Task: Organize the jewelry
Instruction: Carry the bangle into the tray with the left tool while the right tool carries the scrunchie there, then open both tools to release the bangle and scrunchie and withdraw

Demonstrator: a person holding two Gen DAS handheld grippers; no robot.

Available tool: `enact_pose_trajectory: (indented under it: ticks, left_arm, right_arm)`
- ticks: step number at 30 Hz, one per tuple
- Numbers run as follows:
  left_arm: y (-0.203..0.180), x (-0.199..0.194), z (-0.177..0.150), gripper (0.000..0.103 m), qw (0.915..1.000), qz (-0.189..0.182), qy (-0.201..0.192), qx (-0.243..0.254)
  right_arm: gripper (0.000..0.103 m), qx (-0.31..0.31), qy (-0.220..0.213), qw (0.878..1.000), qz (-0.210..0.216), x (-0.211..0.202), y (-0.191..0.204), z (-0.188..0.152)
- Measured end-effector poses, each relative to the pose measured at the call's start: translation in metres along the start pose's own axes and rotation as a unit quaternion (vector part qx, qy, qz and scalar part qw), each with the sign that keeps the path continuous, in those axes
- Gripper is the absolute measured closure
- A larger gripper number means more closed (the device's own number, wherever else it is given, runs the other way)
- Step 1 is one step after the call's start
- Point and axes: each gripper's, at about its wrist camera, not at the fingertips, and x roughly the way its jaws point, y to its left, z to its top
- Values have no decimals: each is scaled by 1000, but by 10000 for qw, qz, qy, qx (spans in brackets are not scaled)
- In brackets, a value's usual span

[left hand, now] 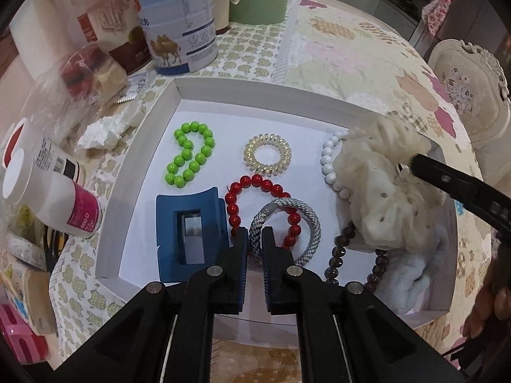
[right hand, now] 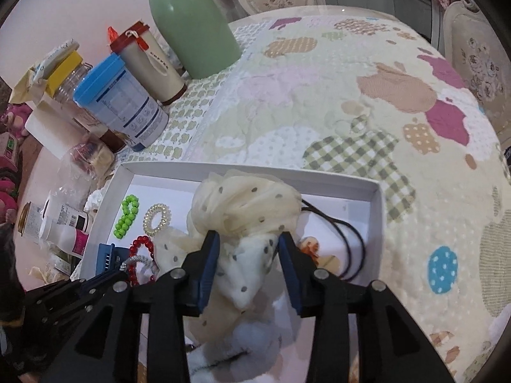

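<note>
A white box (left hand: 255, 95) holds the jewelry: a green bead bracelet (left hand: 190, 158), a clear spiral hair tie (left hand: 267, 154), a red bead bracelet (left hand: 255, 182), a blue claw clip (left hand: 188, 223), white beads (left hand: 329, 159) and brown beads (left hand: 338, 249). My left gripper (left hand: 255, 239) stands slightly open low over the box, and a grey-white braided hair tie (left hand: 306, 217) runs through the gap. My right gripper (right hand: 249, 245) is open around a cream dotted scrunchie (right hand: 246, 210), which rests on a pale blue fluffy scrunchie (left hand: 412, 274). A black elastic (right hand: 354, 245) lies at the box's right end.
Left of the box crowd a blue-lidded can (left hand: 179, 25), white bottles (left hand: 57, 201), plastic bags and crumpled tissue (left hand: 105, 131). A green vase (right hand: 194, 32) stands behind. Patterned quilted cloth covers the table, with chairs (left hand: 469, 89) beyond. A hand (left hand: 488, 306) shows at the right.
</note>
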Motion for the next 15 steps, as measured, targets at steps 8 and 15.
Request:
enact_pose_trajectory:
  ticks: [8,15]
  left_arm:
    - [0,-9,-4,70,10000,-37,-41,-64]
    - [-2,-29,-10,70,9996,50,-255,-82]
  right_arm:
    - [54,86,-215,9997,19,-29,-5,-10]
    - [52,-15,-474,9989,10,-56,7,-29]
